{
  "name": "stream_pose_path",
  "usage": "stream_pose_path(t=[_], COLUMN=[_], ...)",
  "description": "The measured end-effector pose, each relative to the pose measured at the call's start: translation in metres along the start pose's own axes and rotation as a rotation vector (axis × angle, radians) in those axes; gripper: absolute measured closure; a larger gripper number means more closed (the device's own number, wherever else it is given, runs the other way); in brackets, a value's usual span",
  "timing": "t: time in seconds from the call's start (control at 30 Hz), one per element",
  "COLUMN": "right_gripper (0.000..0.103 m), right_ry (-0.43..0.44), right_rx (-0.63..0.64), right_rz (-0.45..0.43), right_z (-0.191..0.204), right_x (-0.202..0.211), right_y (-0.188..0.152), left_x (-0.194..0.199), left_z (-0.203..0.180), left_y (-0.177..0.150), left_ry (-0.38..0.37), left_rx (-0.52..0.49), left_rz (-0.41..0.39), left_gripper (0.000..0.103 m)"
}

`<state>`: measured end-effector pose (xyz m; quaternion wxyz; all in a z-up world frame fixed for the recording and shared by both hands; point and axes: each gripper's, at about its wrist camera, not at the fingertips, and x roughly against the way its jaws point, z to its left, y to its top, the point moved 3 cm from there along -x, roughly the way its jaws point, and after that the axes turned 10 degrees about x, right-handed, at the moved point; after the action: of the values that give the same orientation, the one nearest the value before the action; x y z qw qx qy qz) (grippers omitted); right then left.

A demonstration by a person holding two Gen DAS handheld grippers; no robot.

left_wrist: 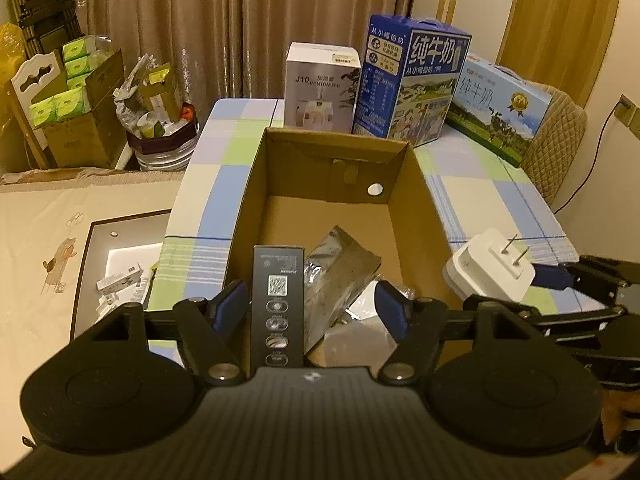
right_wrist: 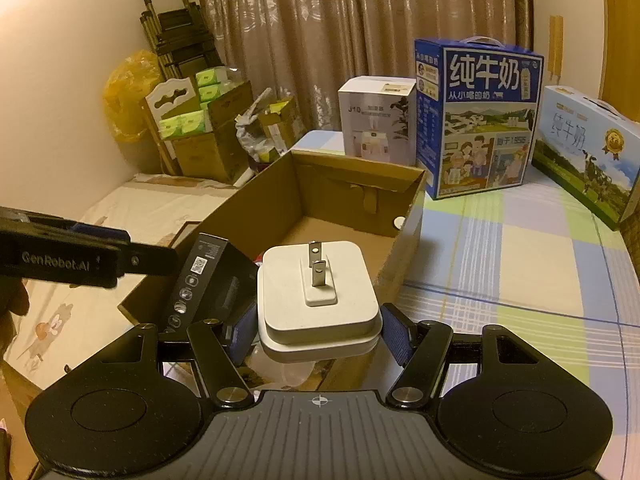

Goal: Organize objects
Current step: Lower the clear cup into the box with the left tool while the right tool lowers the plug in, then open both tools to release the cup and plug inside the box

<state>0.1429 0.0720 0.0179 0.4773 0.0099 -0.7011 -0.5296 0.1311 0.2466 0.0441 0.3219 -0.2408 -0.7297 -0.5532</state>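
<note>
An open cardboard box [left_wrist: 336, 136] stands on the chequered table. Inside it a slim black carton [left_wrist: 276, 300] stands on end beside crumpled silver foil bags [left_wrist: 340, 272]. My left gripper [left_wrist: 312, 308] hovers over the box's near end, open. The black carton is between its blue pads, close to the left one, while the right pad is well clear. My right gripper [right_wrist: 319, 332] is shut on a white plug adapter [right_wrist: 318, 300], prongs up, just above the box's near right corner. The adapter [left_wrist: 490, 268] also shows in the left wrist view.
Behind the box stand a white humidifier carton [left_wrist: 320, 84], a dark blue milk carton [left_wrist: 408, 80] and a light blue one [left_wrist: 500, 108]. A bed with a dark tray [left_wrist: 120, 264] of small items lies left. A full bin [left_wrist: 160, 128] sits far left.
</note>
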Motion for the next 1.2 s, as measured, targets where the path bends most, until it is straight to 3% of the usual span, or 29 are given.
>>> stream_pose_path(t=[1.1,1.17,1.2], right_gripper=[0.04,0.039,0.033], right_ry=[0.019,0.041,0.042], right_rx=[-0.04,-0.05,-0.056], right_rz=[-0.014,-0.047,-0.058], right_z=[0.007,0.007,0.007], right_x=[-0.021,-0.025,-0.026], right_y=[0.019,0.023,0.025], left_x=[-0.006,-0.007,-0.007], left_z=[0.025,0.027,0.027], left_y=[0.0,0.0,0.0], left_ry=[0.014,0.017,0.019], left_rx=[0.033,0.037,0.039], left_rz=[0.003,0.005,0.005], left_gripper=[0.033,0.032,0.032])
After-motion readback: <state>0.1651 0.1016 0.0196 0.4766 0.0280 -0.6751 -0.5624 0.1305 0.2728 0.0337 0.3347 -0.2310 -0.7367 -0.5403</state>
